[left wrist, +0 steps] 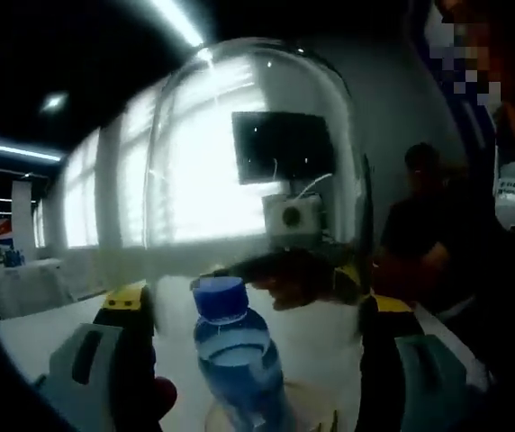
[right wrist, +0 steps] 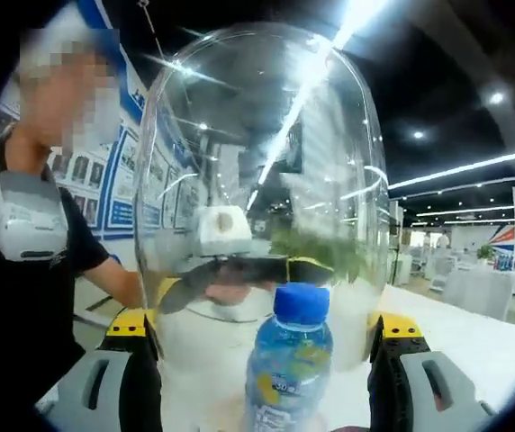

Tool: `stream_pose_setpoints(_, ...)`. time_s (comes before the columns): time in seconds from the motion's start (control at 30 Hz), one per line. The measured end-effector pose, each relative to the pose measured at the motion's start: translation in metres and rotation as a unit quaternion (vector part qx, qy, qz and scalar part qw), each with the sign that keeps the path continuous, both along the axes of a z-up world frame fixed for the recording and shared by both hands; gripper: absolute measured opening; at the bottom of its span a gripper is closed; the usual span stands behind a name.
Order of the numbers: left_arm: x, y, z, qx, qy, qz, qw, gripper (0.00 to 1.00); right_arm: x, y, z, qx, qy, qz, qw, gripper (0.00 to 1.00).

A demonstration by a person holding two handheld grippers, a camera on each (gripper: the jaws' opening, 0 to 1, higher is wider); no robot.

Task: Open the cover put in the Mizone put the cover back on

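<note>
Left gripper view: Mizone bottle [left wrist: 239, 360], blue cap on, stands upright on the white counter [left wrist: 50, 328], centred between this gripper's two fingers [left wrist: 118, 360]. Clear glass dome cover [left wrist: 253, 153] rises around and above the bottle; its lower rim appears lifted, level with the cap or just above, though the glass makes the exact edge hard to read. Judgement: the cover is held raised over the bottle so it can come down around it.

Left gripper [left wrist: 257, 355] fingers stand wide apart on either side of the dome, apparently pressing its wall from outside; actual contact is hidden, so a clamp on the glass is probable, not confirmed. Through the glass the opposite gripper shows as a dark shape with a white box.

Right gripper view: same bottle [right wrist: 289, 369], label visible, in front of the dome [right wrist: 262, 180]. Right gripper [right wrist: 266, 364] fingers [right wrist: 127, 360] also spread wide, flanking the dome base. Both grippers point toward each other, roughly level and low, the cover between them.

A person [right wrist: 32, 234] in a dark shirt stands behind, forearm reaching in toward the dome.
</note>
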State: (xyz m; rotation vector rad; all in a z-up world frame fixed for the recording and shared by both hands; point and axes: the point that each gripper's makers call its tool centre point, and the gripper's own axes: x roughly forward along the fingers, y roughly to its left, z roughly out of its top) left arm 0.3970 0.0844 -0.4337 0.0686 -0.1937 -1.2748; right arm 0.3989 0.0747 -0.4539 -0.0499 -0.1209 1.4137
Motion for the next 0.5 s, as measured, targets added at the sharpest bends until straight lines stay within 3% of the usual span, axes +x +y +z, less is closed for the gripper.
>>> stream_pose_setpoints(0.13,0.003,0.000,-0.016,0.010,0.012,-0.002,0.9999,0.83,0.002,0.002,-0.015,0.008,0.008,-0.002,0.9999,0.90)
stream_pose_setpoints(0.27,0.009,0.001,-0.032,0.032,0.011,0.005,0.9994,0.83,0.007,0.005,-0.032,-0.036,0.001,-0.007,0.9993,0.90)
stream_pose_setpoints(0.4,0.015,0.000,-0.044,0.054,0.026,0.008,0.9982,0.83,0.014,0.004,-0.042,-0.044,0.006,-0.013,0.9989,0.90)
stream_pose_setpoints(0.5,0.016,0.002,-0.048,0.052,0.029,0.008,0.9982,0.83,0.016,0.005,-0.047,-0.046,0.013,-0.010,0.9988,0.90)
